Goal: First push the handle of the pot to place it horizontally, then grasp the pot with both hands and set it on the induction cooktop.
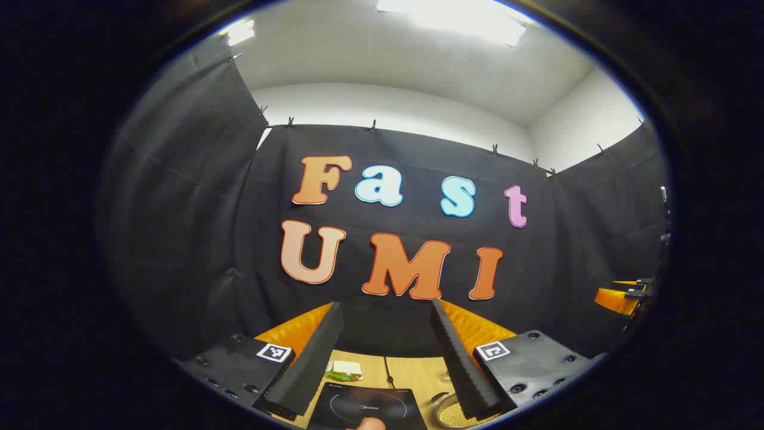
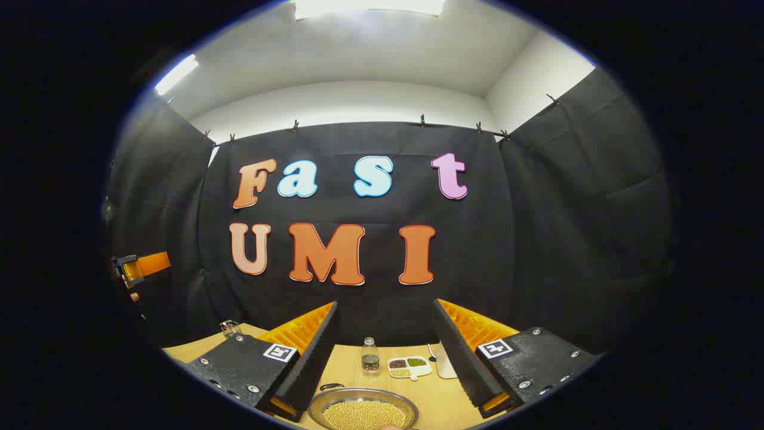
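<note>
1. Pot (image 2: 363, 412): shallow metal pan, filled with small yellow beans; sits on the worktop (image 2: 433, 394) low between the right claw (image 2: 385, 352) fingers, and at the lower right of the left gripper view beside the induction cooktop (image 1: 369, 406).
2. Handle: dark loop at the pot's far-left rim (image 2: 332, 386), too small to judge its angle.
3. Left claw (image 1: 388, 352): fingers apart, holding nothing, raised above the cooktop.
4. Right claw: fingers apart, holding nothing, raised above the pot.
5. Handling, judged: rigid, smooth rim likely slippery; loose contents add weight and spill if tilted. Best gripped at opposite rims, kept level.
6. Also present: bottle (image 2: 370, 357), divided dish (image 2: 409, 366).
</note>
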`<action>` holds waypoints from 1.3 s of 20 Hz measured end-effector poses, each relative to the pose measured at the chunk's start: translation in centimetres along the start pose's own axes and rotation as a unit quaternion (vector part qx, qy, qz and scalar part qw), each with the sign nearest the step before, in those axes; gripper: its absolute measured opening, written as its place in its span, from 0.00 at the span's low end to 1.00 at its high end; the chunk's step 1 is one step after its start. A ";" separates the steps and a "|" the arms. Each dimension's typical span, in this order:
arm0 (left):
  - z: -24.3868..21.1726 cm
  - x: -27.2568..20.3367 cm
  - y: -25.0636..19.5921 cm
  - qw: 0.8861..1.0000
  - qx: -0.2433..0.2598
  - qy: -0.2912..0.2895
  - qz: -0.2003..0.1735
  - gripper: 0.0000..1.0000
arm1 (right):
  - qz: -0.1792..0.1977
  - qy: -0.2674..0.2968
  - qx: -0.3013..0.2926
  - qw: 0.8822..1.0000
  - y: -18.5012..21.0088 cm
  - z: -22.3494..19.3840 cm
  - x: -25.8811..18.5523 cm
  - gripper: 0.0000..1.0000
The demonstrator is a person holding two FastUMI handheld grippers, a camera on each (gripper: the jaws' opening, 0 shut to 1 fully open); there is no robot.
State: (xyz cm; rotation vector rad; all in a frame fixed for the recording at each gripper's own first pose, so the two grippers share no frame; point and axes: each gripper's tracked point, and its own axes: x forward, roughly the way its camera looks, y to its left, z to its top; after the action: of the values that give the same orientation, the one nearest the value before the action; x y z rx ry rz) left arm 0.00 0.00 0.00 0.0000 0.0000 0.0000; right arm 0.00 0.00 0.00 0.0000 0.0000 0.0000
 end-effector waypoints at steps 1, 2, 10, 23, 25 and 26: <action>-0.3 -0.1 -0.2 1.000 -0.003 0.006 -0.003 0.94 | -0.001 0.003 0.001 1.000 -0.1 -0.1 -0.1 1.00; -0.5 0.1 -0.3 1.000 -0.004 0.010 -0.005 0.94 | 0.002 0.006 0.002 1.000 0.1 -0.3 -0.2 1.00; 0.3 -0.2 -1.1 1.000 0.005 0.004 -0.007 0.95 | 0.004 0.001 -0.002 1.000 -0.2 0.0 -0.3 0.95; 1.0 -0.8 -1.3 1.000 0.009 -0.010 -0.004 0.98 | 0.022 -0.001 -0.008 1.000 -0.2 0.2 -0.6 0.92; 0.9 -0.7 -1.2 1.000 0.009 -0.008 -0.003 0.98 | 0.037 0.000 -0.006 0.999 0.3 0.3 -0.6 0.90; 0.8 -0.7 -1.2 1.000 0.009 -0.007 -0.003 0.98 | 0.041 -0.002 -0.005 0.999 0.6 0.1 -0.9 0.83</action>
State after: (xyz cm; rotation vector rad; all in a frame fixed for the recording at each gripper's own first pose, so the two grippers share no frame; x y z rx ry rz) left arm -0.68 -1.25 0.76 0.0184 -0.0139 -0.0051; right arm -0.89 0.58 0.08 -0.0095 -0.0033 0.0830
